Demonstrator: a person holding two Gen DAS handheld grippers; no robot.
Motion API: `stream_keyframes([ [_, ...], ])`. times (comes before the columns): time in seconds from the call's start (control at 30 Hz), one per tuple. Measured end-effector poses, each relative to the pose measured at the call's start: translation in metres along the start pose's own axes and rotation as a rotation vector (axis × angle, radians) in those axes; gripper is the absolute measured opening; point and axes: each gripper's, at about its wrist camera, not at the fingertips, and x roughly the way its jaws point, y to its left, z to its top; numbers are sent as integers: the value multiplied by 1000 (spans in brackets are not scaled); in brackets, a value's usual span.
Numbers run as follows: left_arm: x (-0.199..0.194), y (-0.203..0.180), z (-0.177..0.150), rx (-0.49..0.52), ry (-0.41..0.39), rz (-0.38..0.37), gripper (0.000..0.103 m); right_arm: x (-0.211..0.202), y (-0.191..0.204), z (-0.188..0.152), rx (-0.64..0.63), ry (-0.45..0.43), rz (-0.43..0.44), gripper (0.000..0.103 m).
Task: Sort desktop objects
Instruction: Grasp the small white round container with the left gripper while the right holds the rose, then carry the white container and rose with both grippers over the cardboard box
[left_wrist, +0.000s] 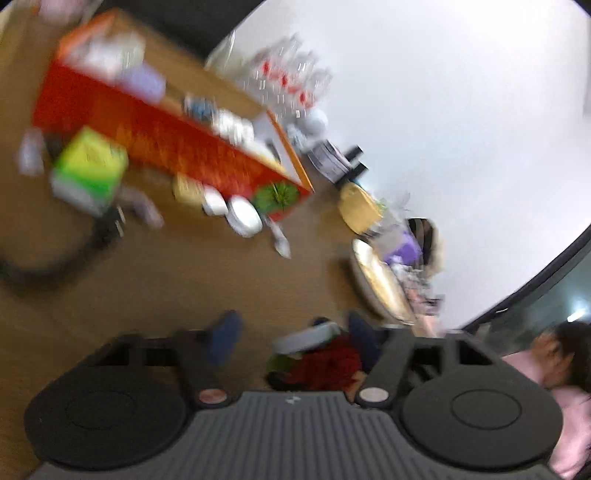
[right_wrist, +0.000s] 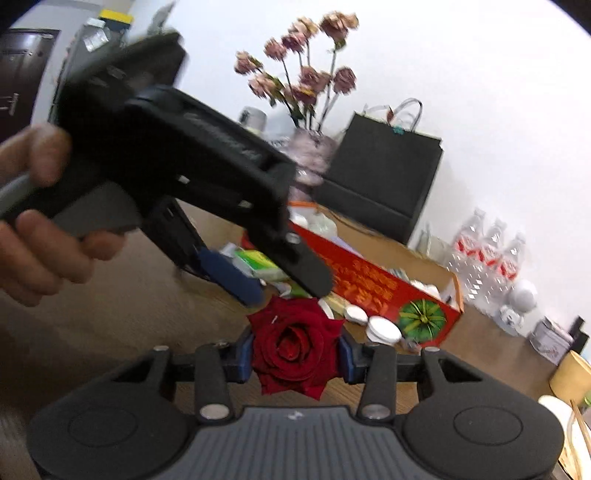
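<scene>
Here, the left gripper (right_wrist: 280, 288), a matte black plastic tool held in a bare hand (right_wrist: 33, 218), hangs above the wooden table (right_wrist: 110, 314), its blue-padded fingers (right_wrist: 229, 277) spread apart and empty. Just below it, the right gripper (right_wrist: 295, 356) pinches a velvety dark red rose (right_wrist: 295, 350) between its blue pads. Behind stands a long red cardboard box (right_wrist: 373, 288), then clear ribbed plastic bottles (right_wrist: 487, 254).
</scene>
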Motion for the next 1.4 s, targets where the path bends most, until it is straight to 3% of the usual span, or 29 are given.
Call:
stream_keyframes([
  [0.17,3,14,-4,-109,-12,0,40,6,2,-2,6,16,27,38],
  [0.23,1,15,-7,-134,-46,37,40,9,3,-1,23,28,25,37],
  [0.27,-2,12,-9,-108,-87,89,40,11,4,-1,26,42,3,36],
  [0.37,-7,0,-16,18,-177,239,40,21,-12,-1,166,96,-29,36],
  [0.5,-7,-12,-23,198,-205,476,40,33,-47,-10,431,200,-4,36],
  [0.6,-5,-27,-39,445,-221,645,41,38,-66,-15,582,249,36,47],
  [0.67,-1,-33,-51,569,-217,703,42,40,-73,-18,633,260,61,53],
  [0.7,-1,-33,-55,591,-215,711,47,39,-76,-19,639,252,53,55],
  [0.8,-2,-29,-58,571,-182,682,74,31,-81,-17,635,242,-13,67],
  [0.9,-10,-25,-59,541,-173,660,74,21,-85,-16,630,221,3,68],
  [1.0,-7,-18,-58,510,-156,670,66,19,-78,-19,579,220,22,68],
  [1.1,-8,-15,-54,495,-167,666,50,32,-76,-21,597,256,6,68],
  [1.13,-7,-16,-54,497,-166,661,40,35,-76,-20,603,253,6,67],
  [1.2,-6,-16,-54,501,-165,652,41,43,-72,-16,577,245,1,64],
  [1.23,-5,-17,-54,500,-165,654,40,49,-69,-14,554,253,-15,59],
  [1.27,-5,-18,-54,499,-165,651,40,55,-67,-12,533,275,-26,46],
  [1.4,-12,-26,-59,475,-196,623,40,56,-57,-5,482,267,-25,40],
])
